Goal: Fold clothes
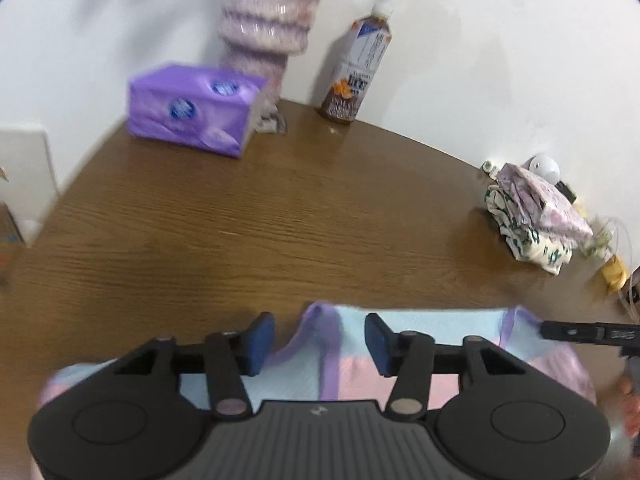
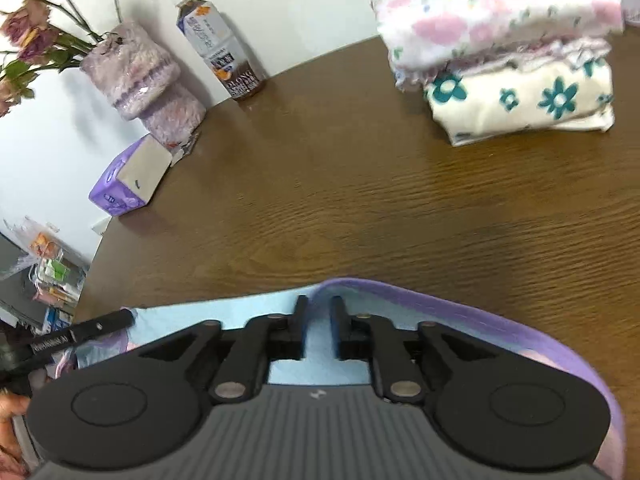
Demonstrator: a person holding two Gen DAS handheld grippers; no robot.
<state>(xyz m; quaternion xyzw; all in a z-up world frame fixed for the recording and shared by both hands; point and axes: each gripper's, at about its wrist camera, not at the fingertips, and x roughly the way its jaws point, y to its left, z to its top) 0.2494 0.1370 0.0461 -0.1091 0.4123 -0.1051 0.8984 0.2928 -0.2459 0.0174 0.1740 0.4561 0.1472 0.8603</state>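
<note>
A light blue and pink garment [image 1: 432,324] with purple trim lies flat at the near edge of the brown table [image 1: 280,220]. My left gripper [image 1: 320,340] hovers over its far edge, open, with the blue pads [image 1: 260,344] wide apart and a purple seam running beneath the gap. In the right wrist view my right gripper [image 2: 320,320] stands over the same garment [image 2: 224,312] near its curved purple hem; its jaws are open by a narrow gap and do not press the cloth. Each gripper's finger shows at the edge of the other's view.
A stack of folded floral clothes [image 2: 520,92] sits at the far right of the table [image 2: 360,208]. A purple tissue pack [image 1: 192,120], a tea bottle [image 1: 356,72] and a fuzzy vase [image 2: 148,76] with dried flowers stand along the white wall.
</note>
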